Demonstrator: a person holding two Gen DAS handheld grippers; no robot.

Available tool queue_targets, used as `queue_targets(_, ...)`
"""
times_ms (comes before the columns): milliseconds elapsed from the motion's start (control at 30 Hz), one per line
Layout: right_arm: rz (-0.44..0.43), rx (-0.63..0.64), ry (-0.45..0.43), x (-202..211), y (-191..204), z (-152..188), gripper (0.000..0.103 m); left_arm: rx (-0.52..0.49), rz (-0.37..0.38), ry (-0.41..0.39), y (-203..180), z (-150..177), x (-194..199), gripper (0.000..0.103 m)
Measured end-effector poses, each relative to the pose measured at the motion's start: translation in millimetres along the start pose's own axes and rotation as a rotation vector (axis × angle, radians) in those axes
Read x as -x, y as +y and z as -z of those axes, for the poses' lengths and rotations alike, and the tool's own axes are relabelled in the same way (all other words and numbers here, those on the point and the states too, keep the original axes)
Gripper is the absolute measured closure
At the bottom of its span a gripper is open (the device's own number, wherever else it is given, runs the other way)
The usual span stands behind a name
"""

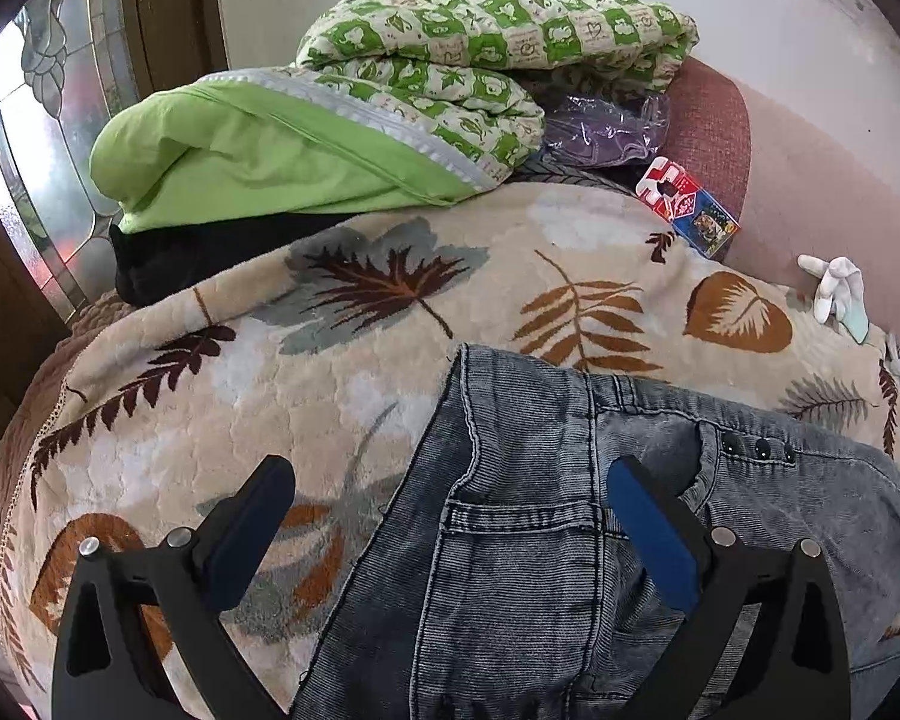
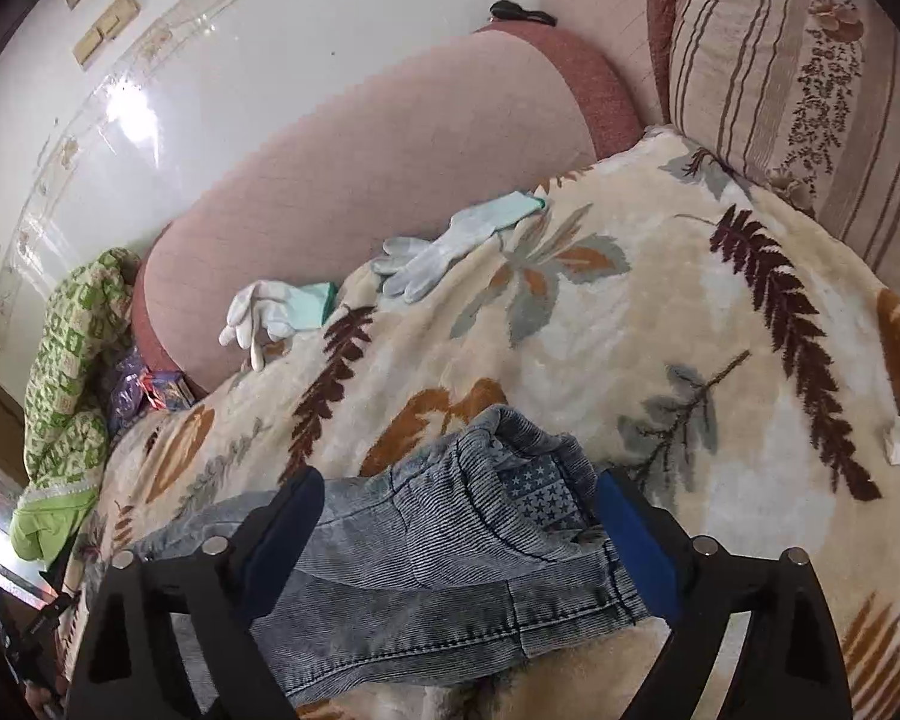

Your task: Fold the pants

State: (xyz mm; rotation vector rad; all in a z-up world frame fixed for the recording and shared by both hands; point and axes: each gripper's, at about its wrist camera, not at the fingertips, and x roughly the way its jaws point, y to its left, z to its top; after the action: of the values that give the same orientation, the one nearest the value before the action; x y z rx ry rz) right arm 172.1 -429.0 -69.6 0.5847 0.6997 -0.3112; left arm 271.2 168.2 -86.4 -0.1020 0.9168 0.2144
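Grey-blue jeans [image 1: 546,540] lie flat on my leaf blanket [image 1: 342,360]. I see a pocket and three dark studs near the waist. My left gripper [image 1: 450,492] hangs just over them with its jaws wide apart, holding nothing. My right gripper [image 2: 459,510] is over the other end of the jeans, by a patch of little stars. Its jaws are apart too, and the cloth sits between them, not pinched. Past the jeans lie white gloves [image 2: 450,240]. A green quilt [image 1: 450,60] is piled up far back, beside a small box [image 1: 690,207].
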Motion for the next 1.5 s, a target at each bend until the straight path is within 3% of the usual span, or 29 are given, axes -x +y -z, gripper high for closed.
queue_targets(33,0.005,0.008,0.022,-7.4,1.0,2.0,0.027,0.001,-0.001,0.007,0.7,0.1,-2.2,0.0)
queue_targets(67,0.018,0.013,0.036,-13.3,0.6,4.1,0.04,0.004,-0.002,0.011,2.3,-0.1,-3.5,0.003)
queue_targets(100,0.031,0.015,0.04,-16.7,0.7,6.0,0.055,0.011,0.0,0.015,4.9,-0.7,-4.1,0.011)
queue_targets(167,0.043,0.018,0.041,-18.9,-0.8,11.1,0.073,0.036,0.014,0.029,13.0,-3.3,-6.3,0.024)
queue_targets(200,0.049,0.018,0.042,-18.8,-0.4,13.3,0.075,0.056,0.025,0.037,18.8,-4.4,-7.4,0.03)
queue_targets(300,0.047,0.044,0.036,-13.3,7.1,20.8,0.083,0.119,0.053,0.059,35.1,-6.6,-11.7,0.034)
queue_targets(467,0.024,0.071,0.018,-2.2,21.8,29.8,0.084,0.172,0.137,0.079,37.3,-13.3,-19.5,0.033)
queue_targets(533,0.016,0.072,0.03,-4.2,25.3,33.7,0.084,0.168,0.165,0.093,30.3,-18.8,-25.8,0.026)
queue_targets(700,0.017,0.068,0.044,-8.6,27.1,39.8,0.084,0.13,0.156,0.132,12.3,-29.7,-51.2,0.024)
queue_targets(767,0.012,0.056,0.04,-7.7,26.2,40.8,0.084,0.116,0.191,0.154,3.4,-29.4,-63.4,0.024)
queue_targets(833,0.017,0.052,0.038,-7.6,26.8,42.8,0.084,0.088,0.215,0.185,-10.3,-24.1,-74.8,0.037)
queue_targets(867,0.02,0.055,0.038,-7.5,27.9,44.0,0.084,0.047,0.184,0.184,-20.0,-20.5,-76.9,0.045)
queue_targets(900,0.019,0.056,0.038,-6.9,28.5,45.3,0.084,-0.011,0.142,0.157,-30.5,-17.3,-74.4,0.055)
queue_targets(967,0.011,0.051,0.041,-5.3,28.6,48.4,0.084,-0.079,0.156,0.135,-44.7,-12.8,-68.2,0.077)
queue_targets(1067,-0.01,0.035,0.047,-1.7,26.0,52.3,0.085,-0.083,0.145,0.102,-46.4,-10.1,-56.1,0.097)
queue_targets(1233,-0.055,-0.001,0.039,14.8,21.3,56.3,0.086,-0.022,0.226,0.053,-36.4,-8.5,-23.9,0.101)
queue_targets(1500,-0.122,-0.047,-0.047,66.8,14.2,69.0,0.089,0.014,0.357,-0.151,-30.1,4.4,75.4,0.101)
